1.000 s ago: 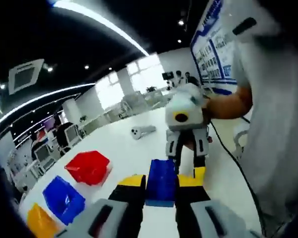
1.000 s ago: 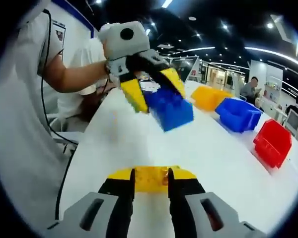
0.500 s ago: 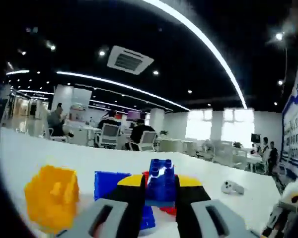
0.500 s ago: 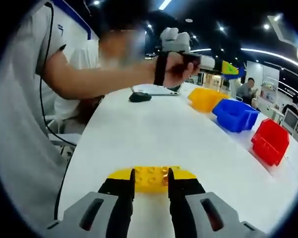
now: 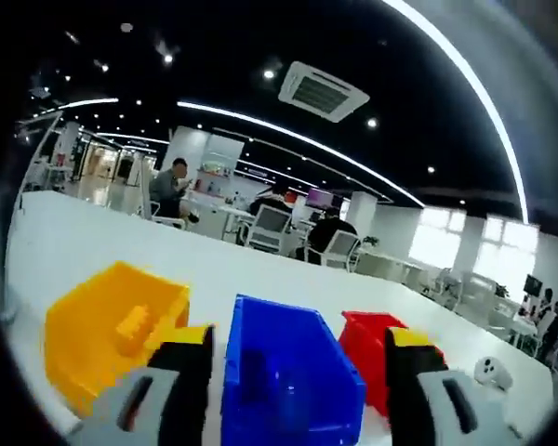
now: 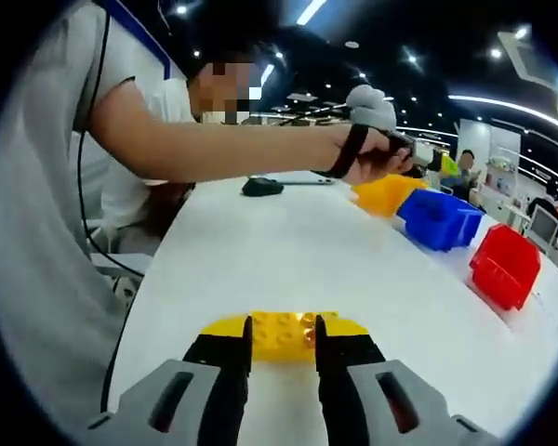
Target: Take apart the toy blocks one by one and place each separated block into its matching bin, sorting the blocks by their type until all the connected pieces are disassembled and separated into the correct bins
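Observation:
In the left gripper view my left gripper (image 5: 298,346) is open, its jaws wide apart with nothing between them, just above the blue bin (image 5: 293,386). The yellow bin (image 5: 93,339) to its left holds a yellow block (image 5: 135,321); the red bin (image 5: 367,346) lies to its right. My right gripper (image 6: 282,325) is shut on a flat yellow block (image 6: 281,334) low over the white table (image 6: 288,251). The right gripper view shows a hand holding the left gripper (image 6: 426,160) over the yellow bin (image 6: 383,193), with the blue bin (image 6: 442,218) and red bin (image 6: 504,265) alongside.
A black mouse-like object (image 6: 262,186) lies at the far end of the table. A small white device (image 5: 491,372) sits right of the red bin. The person's arm (image 6: 223,149) stretches across above the table. Seated people and desks fill the background.
The left gripper swung over to the bins and opened; the blue block it held is no longer between its jaws. The right gripper stayed still with the yellow block.

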